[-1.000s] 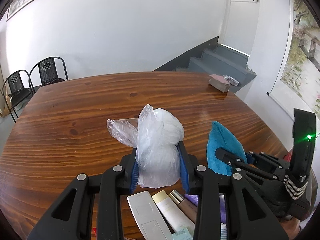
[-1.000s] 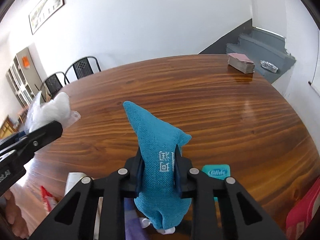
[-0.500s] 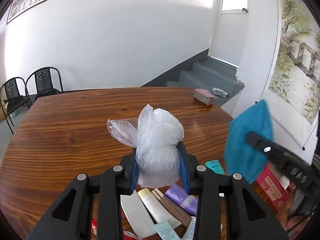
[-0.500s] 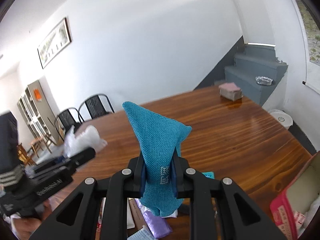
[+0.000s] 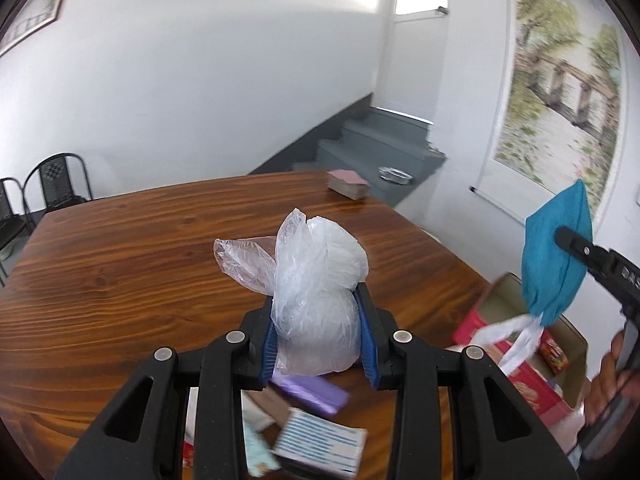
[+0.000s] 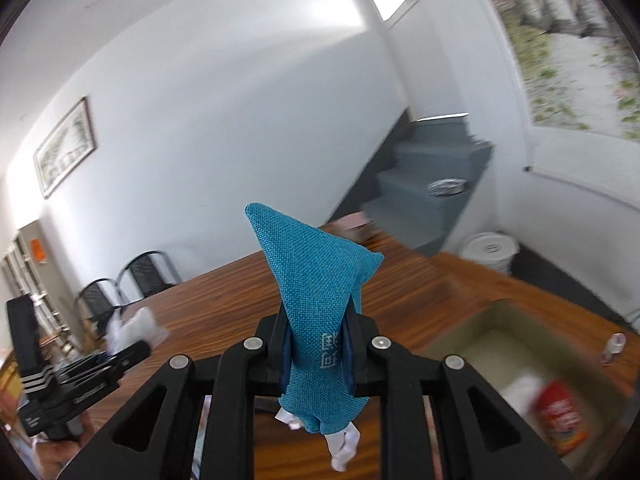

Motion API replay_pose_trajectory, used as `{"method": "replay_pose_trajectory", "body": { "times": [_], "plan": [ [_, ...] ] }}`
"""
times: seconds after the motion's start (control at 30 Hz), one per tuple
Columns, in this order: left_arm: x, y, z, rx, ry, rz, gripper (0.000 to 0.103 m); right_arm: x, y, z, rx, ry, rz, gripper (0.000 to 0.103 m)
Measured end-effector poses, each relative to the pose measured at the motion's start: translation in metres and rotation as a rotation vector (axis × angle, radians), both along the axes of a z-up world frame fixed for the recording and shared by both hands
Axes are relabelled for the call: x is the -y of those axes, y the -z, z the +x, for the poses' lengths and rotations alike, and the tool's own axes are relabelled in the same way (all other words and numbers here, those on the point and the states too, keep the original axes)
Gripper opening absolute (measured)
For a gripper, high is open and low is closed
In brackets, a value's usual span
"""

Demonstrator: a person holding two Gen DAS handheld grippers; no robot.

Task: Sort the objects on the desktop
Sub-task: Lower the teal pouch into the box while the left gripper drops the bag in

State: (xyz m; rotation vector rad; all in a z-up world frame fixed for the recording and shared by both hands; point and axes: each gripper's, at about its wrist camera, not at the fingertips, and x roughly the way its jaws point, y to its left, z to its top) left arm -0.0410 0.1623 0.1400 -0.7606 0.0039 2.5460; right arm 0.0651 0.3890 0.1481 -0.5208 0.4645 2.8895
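My left gripper (image 5: 318, 334) is shut on a crumpled clear plastic bag (image 5: 312, 280), held above the wooden table (image 5: 140, 264). My right gripper (image 6: 318, 344) is shut on a teal cloth pouch (image 6: 316, 292) with white drawstrings hanging below it. In the left wrist view the same pouch (image 5: 556, 256) hangs at the right, over an open red box (image 5: 520, 364). From the right wrist view the box (image 6: 512, 344) lies lower right, with a red packet (image 6: 560, 416) inside. The left gripper and its bag (image 6: 136, 328) show at the left there.
Below the left gripper lie a purple packet (image 5: 308, 392), a striped white box (image 5: 320, 444) and other small items. A pink-topped block (image 5: 348, 184) sits at the table's far edge. Black chairs (image 5: 56, 184) stand far left, grey stairs (image 5: 380, 148) behind, a white bucket (image 6: 488, 252) on the floor.
Both grippers have swung right and risen. The right one has carried the teal pouch from the table's middle to above the red box. The left keeps its hold on the plastic bag.
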Motion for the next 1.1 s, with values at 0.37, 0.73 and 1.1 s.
{"method": "replay_pose_trajectory", "body": {
  "times": [0.37, 0.73, 1.1],
  "plan": [
    [-0.067, 0.008, 0.017, 0.031, 0.115, -0.007, 0.037, -0.071, 0.002, 0.049, 0.076, 0.182, 0.136, 0.022],
    [-0.125, 0.017, 0.034, 0.044, 0.206, -0.043, 0.037, -0.081, 0.036, 0.052, 0.232, 0.127, 0.204, 0.022],
    [-0.155, 0.029, 0.041, 0.061, 0.251, -0.085, 0.037, -0.105, 0.077, 0.033, 0.332, 0.110, 0.071, 0.049]
  ]
}}
